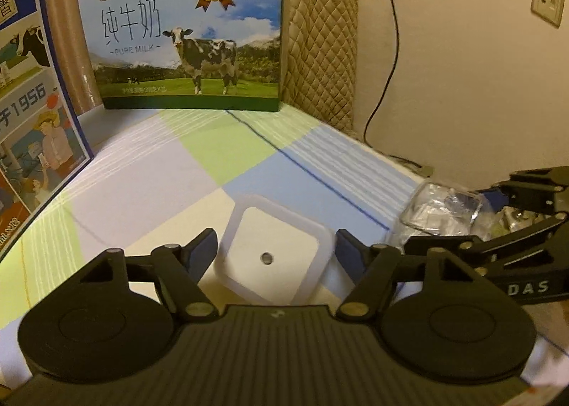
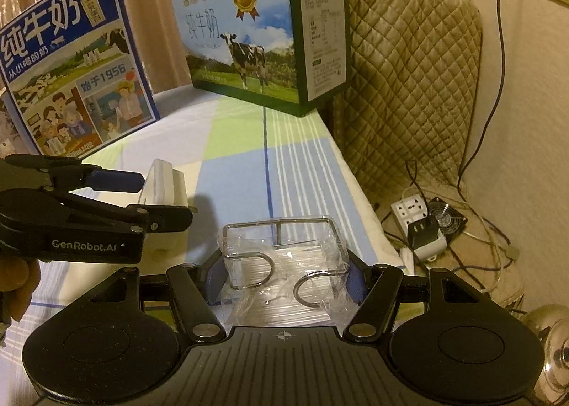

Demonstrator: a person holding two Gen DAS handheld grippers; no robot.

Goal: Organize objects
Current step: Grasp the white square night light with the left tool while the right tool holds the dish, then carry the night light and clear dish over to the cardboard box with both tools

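Left hand-held gripper (image 1: 275, 251) clamps night light (image 1: 274, 256); right view — wire hook (image 2: 284, 256).

We see open checked bedsheet (image 1: 249, 157) ahead; two milk cartons (image 1: 185, 39) (image 2: 71, 79) wall off the far and left sides.

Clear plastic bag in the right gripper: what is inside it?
Inside the clear plastic bag is a wire hook rack with two curved hooks. The right gripper covers the bag's sides, so anything else is hidden.
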